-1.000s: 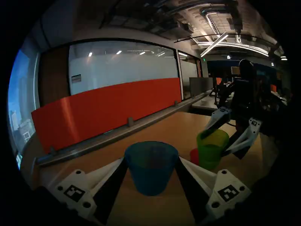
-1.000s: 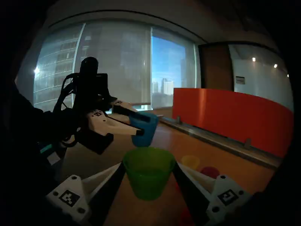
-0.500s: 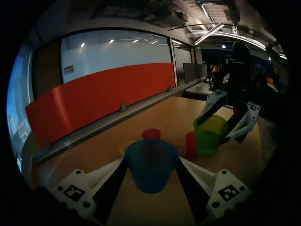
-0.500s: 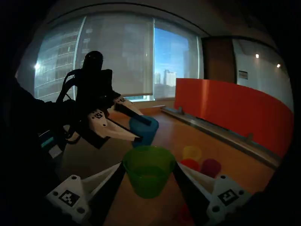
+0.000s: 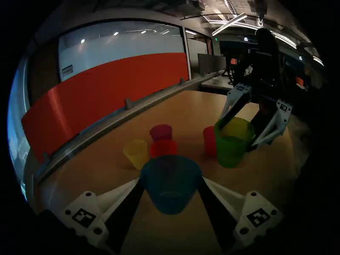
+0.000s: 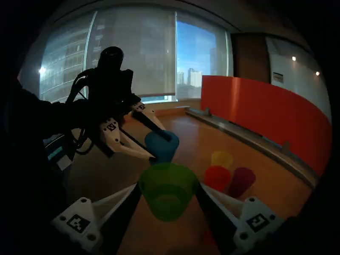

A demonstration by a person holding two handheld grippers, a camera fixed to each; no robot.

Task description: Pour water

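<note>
In the left gripper view we counted six cups: one blue, one green, one yellow, one maroon and two red. At the far left the orange partition (image 5: 102,89) ran along the far edge of the table (image 5: 187,106). A small sign (image 5: 66,70) on the wall above it was too small for us to read. On the table stood the yellow cup (image 5: 136,154), then a red cup (image 5: 163,148) just beside it, with the maroon cup (image 5: 161,131) just behind that. Nearer to us the left gripper (image 5: 171,183) pinched the blue cup (image 5: 171,191) upright, one finger against each side wall. Each finger carried one square black-and-white marker (image 5: 83,217), two in all, without lettering. Further right a second red cup (image 5: 208,141) stood just beside the green cup (image 5: 231,146). The right gripper (image 5: 235,132) slanted down from the upper right and clasped that cup upright between both fingers.

In the right gripper view, before the windows (image 6: 127,55), a dark sleeve (image 6: 38,123) held the left gripper, angled down to the right, with the blue cup just behind the green one. We could not tell whether either cup held water, or whether they touched the table.
</note>
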